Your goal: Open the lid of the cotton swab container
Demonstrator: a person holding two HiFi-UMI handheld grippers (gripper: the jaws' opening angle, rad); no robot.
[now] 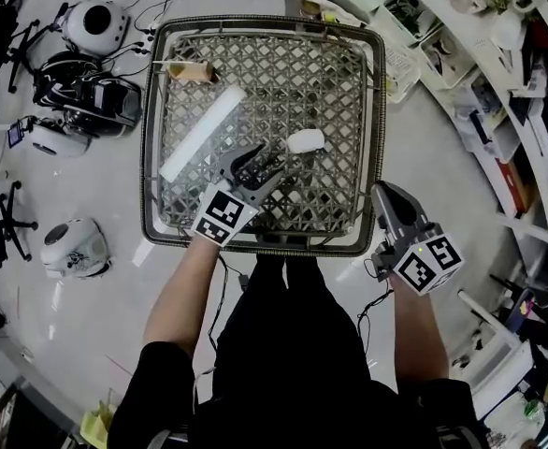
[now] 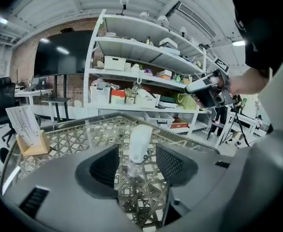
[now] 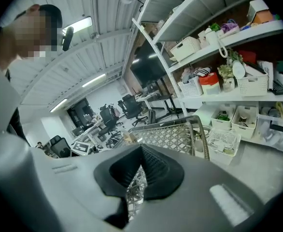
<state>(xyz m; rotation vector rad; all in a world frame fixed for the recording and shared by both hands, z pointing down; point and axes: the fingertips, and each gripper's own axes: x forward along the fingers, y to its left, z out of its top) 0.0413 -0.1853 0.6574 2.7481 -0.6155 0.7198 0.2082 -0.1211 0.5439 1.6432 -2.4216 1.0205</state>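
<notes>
Head view, near the middle of the table (image 1: 379, 110): cotton swab container (image 1: 305, 141), small, white and rounded, lying flat on the glass over the woven lattice, apparently unopened and untouched. Shown closer in the left gripper view as the same container (image 2: 140, 140), white along most of its length with a clear end turned toward the camera; lid seam not made out. Framed squarely in the gap of the left gripper (image 2: 136, 162), with the jaws spread wide and the pads touching nothing. From above, left gripper (image 1: 260, 169) angled down with its tips just short of the container. Probably lined up this way to straddle the body and pin it, leaving the lid for the other tool. Out past the table's right edge, well apart from the container: right gripper (image 1: 381, 193), jaws pressed together on nothing. Only lattice visible beyond the right gripper (image 3: 140, 153) in its own view; likely kept narrow to pry or flick the lid once the body is steadied. Farther out on the table, away from both tools: long white strip (image 1: 202, 133) lying slantwise, and a small wooden card stand (image 1: 192, 71) by the far left corner. Task judged barely begun: no grip yet, nothing opened
</notes>
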